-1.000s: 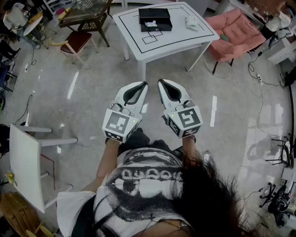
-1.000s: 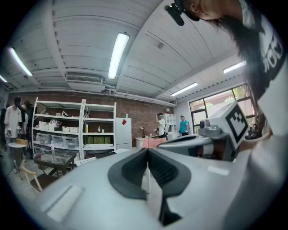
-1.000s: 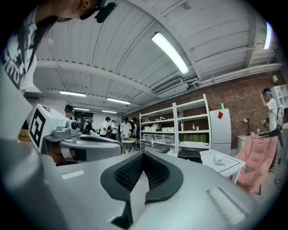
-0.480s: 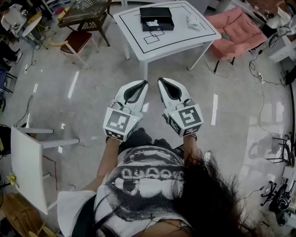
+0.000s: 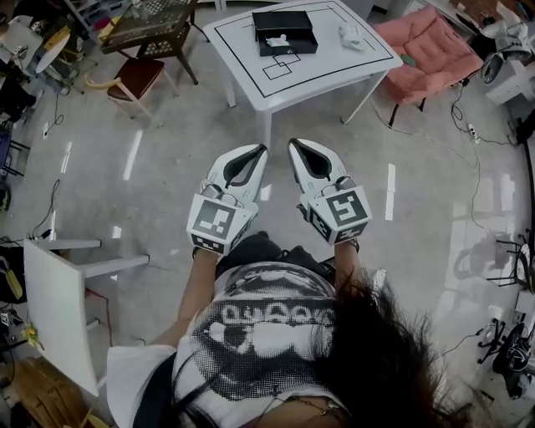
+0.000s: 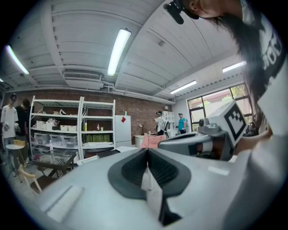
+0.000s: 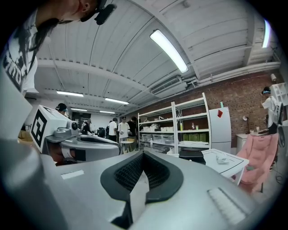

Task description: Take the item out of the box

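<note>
At the bottom of the head view, the person's white shirt (image 5: 251, 326) carries a dotted black print with a line of letters too coarse to read. Just above it, mid-frame, the left tool (image 5: 262, 150) and right tool (image 5: 292, 145) are held side by side over the floor (image 5: 150, 167). Each has its jaws pressed together on nothing, and the cubes (image 5: 219, 224) bear only square black-and-white markers. Compared with a second ago, the right tool sits slightly further right, and both are shut as before. At top centre stands the white counter (image 5: 334, 63), drawn with black lines. The open black box (image 5: 288, 20) rests on its far part with the white item (image 5: 278, 40) inside, well apart from both tools. The box has drifted slightly right in the frame.
</note>
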A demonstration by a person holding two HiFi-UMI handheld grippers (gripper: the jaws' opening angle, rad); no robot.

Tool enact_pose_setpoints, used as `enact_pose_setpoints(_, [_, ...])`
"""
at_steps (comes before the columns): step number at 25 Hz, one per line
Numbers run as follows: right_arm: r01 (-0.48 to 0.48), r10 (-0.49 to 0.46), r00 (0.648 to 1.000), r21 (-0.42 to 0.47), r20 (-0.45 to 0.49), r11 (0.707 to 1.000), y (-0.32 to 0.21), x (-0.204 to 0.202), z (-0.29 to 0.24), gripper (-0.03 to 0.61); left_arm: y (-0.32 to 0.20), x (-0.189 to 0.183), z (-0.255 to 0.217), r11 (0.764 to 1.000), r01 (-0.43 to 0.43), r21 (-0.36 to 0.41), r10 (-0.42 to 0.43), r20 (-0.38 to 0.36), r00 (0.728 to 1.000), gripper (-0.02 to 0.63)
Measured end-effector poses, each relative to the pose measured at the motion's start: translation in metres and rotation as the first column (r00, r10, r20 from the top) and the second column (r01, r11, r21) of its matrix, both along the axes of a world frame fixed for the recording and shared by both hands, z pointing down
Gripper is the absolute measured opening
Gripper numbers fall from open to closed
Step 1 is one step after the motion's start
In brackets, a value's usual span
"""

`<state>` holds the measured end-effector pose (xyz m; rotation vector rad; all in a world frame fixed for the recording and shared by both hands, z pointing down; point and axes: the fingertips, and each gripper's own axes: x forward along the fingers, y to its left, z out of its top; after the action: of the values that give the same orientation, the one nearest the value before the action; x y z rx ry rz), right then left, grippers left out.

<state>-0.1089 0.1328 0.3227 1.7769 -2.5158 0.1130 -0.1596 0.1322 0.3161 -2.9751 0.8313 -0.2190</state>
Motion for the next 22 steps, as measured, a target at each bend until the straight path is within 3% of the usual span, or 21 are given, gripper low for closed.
enact_pose_setpoints(11, [-0.041,0.040,0.999,-0.033,-0.010,0.999,-0.021,-0.017,0.013,0.004,-0.026,-0.022,0.012,0.999,-0.029,-0.022,0.029,-0.001,1.000,0.000])
enact_pose_setpoints(22, [-0.048,0.047,0.999,-0.059,-0.016,0.997,-0.053,0.010,0.029,0.005,-0.058,0.003,0.027,0.998,-0.039,-0.046,0.039,-0.001,0.999,0.000])
